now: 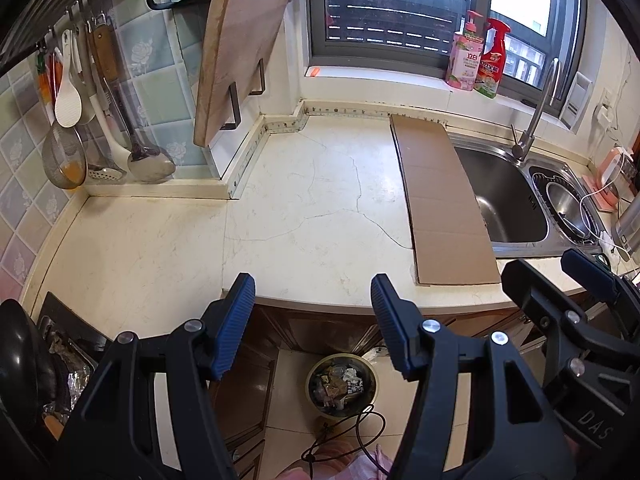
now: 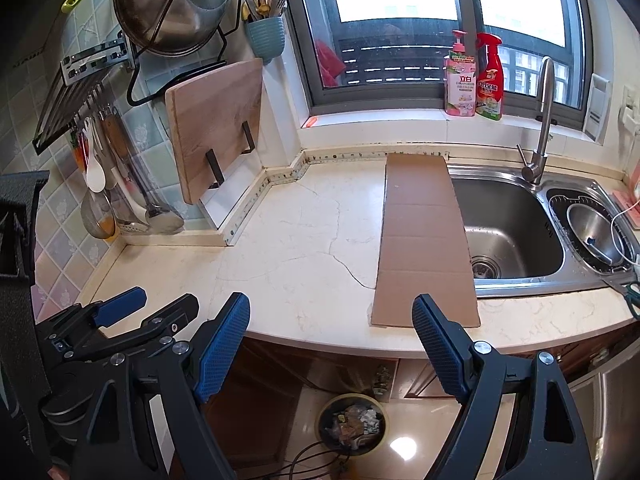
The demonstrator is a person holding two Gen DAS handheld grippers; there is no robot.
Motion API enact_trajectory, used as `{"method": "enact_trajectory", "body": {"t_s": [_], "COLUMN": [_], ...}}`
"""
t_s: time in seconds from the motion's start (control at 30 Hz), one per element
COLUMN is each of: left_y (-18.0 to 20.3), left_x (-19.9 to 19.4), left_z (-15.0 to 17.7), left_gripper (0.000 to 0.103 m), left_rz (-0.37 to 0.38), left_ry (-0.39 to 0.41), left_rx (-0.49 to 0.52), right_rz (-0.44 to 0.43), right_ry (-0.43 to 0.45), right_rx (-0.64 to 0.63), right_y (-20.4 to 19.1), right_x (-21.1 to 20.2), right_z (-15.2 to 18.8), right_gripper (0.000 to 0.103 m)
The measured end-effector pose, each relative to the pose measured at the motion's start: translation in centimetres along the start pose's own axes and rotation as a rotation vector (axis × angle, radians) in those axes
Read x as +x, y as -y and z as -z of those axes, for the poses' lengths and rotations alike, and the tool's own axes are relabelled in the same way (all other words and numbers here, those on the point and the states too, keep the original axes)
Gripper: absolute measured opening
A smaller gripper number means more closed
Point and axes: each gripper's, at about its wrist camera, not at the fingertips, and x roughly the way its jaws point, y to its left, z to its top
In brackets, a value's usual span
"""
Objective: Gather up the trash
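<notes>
Nearest the cameras, the left tool and the right tool both hang over the front edge of the tabletop with their blue-padded fingers spread wide and nothing between them; each tool's body is cut off by the lower frame edge. Below them, on the floor between the brown cabinets, stands a round bin holding crumpled trash, its pieces too small and mixed to tell apart; dark cords loop on the floor just in front of it and partly cross its rim. At the left edge of the left wrist view a dark pan and some foil show only in part. On the tabletop, a long cardboard strip lies flat from the back wall to near the front edge, its right side lapping over the sink. Scissors peek in at the right, mostly out of frame. Farther back, a cutting board leans in a rack, and ladles hang by the tiled wall. On the sill stand a pink bottle and a red bottle, touching each other; their labels are too small to read.
</notes>
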Motion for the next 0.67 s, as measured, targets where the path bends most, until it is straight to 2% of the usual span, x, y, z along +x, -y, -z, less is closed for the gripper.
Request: {"method": "enact_trajectory", "body": {"t_s": [0.5,0.67], "left_y": [0.0,-0.3], "left_x": [0.4,0.8], "left_z": [-0.5,-1.2], "left_gripper": [0.057,0.058], "left_rz": [-0.001,-0.012], "left_ry": [0.006,0.008], "left_rx": [0.017,0.02], "right_rz": [0.001,-0.012], "right_ry": [0.004,0.002], "right_rx": [0.002,-0.001], "right_y": [0.6,0.6], "right_x": [0.2,0.8], "right_z": [-0.1,-1.0], "right_gripper": [0.085,0.085]}}
